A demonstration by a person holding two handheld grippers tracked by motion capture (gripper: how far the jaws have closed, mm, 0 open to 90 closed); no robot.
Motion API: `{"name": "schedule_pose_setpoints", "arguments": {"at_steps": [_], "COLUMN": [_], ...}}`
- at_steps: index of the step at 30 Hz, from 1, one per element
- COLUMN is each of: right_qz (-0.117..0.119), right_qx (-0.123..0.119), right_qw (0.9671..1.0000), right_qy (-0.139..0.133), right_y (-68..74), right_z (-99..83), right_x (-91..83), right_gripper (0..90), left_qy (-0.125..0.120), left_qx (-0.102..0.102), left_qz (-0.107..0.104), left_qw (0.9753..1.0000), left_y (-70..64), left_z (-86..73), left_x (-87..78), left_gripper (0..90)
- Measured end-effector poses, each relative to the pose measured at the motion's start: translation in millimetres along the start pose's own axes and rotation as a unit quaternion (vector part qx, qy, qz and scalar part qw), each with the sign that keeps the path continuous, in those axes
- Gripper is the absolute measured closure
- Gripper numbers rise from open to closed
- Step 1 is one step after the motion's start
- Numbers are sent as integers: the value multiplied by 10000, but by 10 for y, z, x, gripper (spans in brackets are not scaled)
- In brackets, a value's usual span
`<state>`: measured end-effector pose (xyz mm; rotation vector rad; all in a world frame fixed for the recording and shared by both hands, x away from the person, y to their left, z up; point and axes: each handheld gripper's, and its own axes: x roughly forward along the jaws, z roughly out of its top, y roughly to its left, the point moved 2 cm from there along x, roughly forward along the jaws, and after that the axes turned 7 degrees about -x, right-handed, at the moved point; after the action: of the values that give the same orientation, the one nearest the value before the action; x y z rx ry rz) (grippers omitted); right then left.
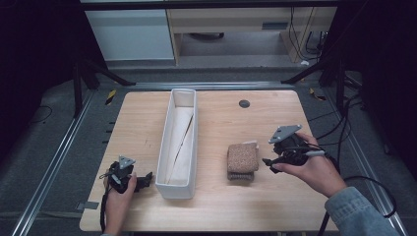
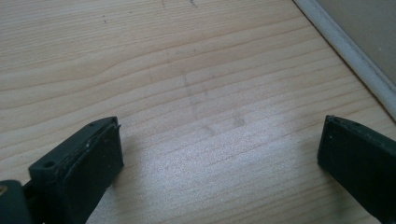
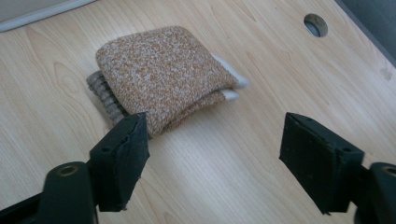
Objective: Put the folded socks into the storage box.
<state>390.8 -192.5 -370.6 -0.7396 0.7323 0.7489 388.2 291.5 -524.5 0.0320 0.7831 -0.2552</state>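
Note:
A folded speckled tan sock [image 1: 242, 160] [image 3: 161, 88] lies on the wooden table [image 1: 216, 118], right of a long white bin [image 1: 179, 142]. My right gripper [image 1: 269, 162] [image 3: 212, 158] hovers just right of the sock, open, its jaws wide apart and holding nothing; the sock sits just beyond the left jaw. My left gripper [image 1: 147, 178] [image 2: 219, 154] rests low near the table's front left, open over bare wood, pointing toward the bin's near end, whose white wall [image 2: 348, 51] runs along the upper right.
The white bin holds a pale folded sheet [image 1: 181, 142]. A dark round hole [image 1: 244, 103] [image 3: 315, 24] sits in the table's far right part. Black cables trail off the right side. Metal frame rails border the table.

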Motion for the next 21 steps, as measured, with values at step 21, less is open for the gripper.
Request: {"name": "schedule_pose_setpoints", "arguments": {"at_steps": [21], "right_qz": [284], "right_qx": [-648], "right_qw": [9975], "right_qy": [24], "right_y": [46], "right_z": [339], "right_x": [212], "right_gripper": [296], "left_qy": [0], "left_qx": [-4], "left_qz": [3], "left_qw": [10000], "left_y": [-2], "left_z": [-5], "left_x": [-5], "left_gripper": [0]}}
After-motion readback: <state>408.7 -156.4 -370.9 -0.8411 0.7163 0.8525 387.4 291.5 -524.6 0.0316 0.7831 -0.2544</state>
